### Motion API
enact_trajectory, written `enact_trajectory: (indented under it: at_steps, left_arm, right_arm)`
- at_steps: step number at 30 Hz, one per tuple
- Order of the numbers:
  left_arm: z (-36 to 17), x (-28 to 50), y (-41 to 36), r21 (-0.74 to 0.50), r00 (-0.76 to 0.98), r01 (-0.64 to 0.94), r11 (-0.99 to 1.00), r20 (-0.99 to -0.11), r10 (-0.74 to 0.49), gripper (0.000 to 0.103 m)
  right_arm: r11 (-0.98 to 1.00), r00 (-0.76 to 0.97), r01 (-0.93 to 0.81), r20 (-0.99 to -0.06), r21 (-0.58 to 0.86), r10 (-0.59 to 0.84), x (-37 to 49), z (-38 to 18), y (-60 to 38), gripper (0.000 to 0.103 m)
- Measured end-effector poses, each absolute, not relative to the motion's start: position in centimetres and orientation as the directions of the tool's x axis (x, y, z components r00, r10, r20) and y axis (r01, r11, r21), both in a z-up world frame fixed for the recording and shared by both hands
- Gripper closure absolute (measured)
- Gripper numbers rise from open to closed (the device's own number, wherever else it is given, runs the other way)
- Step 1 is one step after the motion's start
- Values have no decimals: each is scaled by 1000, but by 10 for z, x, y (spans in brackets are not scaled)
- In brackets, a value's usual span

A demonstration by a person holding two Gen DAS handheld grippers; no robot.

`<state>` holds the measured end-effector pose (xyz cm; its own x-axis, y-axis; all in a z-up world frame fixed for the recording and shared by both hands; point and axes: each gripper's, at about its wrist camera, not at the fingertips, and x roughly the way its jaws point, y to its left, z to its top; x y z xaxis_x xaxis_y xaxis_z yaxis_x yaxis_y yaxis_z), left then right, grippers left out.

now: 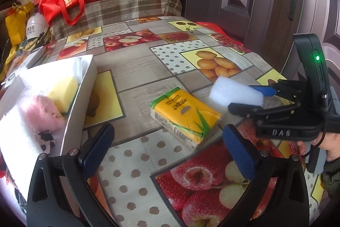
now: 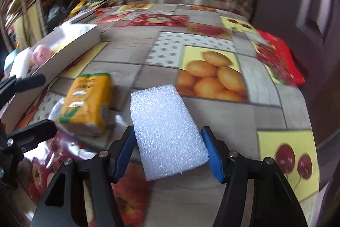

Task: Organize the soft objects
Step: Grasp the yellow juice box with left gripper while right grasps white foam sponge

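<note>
While both grippers sit low over the fruit-print tablecloth, the soft items read like this, left to right. White box at the left edge holds 1 pink fluffy plush, 1 yellow sponge with a green underside, plus 1 white pad at the near end; the plush lies just beside the sponge. Left gripper has its 2 blue-padded fingers wide apart with nothing between them, hovering near the box wall. 1 yellow-and-green tissue pack lies flat on the cloth, mid-table, plastic wrap glossy. 1 white foam block, rectangular with a coarse bubbly texture, sits between the right gripper's fingers; both blue pads appear to touch its sides, and in the left wrist view the block looks raised off the cloth. Background is blurred: 2 red bags, 1 yellow bag.
</note>
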<state>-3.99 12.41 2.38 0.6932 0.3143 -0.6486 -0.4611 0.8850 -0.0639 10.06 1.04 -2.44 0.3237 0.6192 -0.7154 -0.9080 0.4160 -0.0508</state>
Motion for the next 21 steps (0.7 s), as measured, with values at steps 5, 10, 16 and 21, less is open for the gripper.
enact_trajectory:
  at_steps: [5, 10, 16, 21]
  left_arm:
    - [25, -9, 119, 0, 674, -464, 886, -649, 353, 0]
    - [16, 25, 121, 41, 610, -498, 866, -693, 383, 1]
    - [8, 25, 135, -28, 600, -510, 860, -728, 332, 13]
    - [6, 23, 141, -69, 598, -517, 853, -742, 303, 25]
  right_arm:
    - [522, 349, -852, -698, 42, 626, 125, -21, -6, 40]
    - [532, 359, -846, -697, 38, 621, 125, -20, -5, 40]
    - [533, 358, -845, -696, 42, 622, 125, -21, -5, 40]
    - [537, 366, -843, -697, 32, 616, 126, -21, -5, 40]
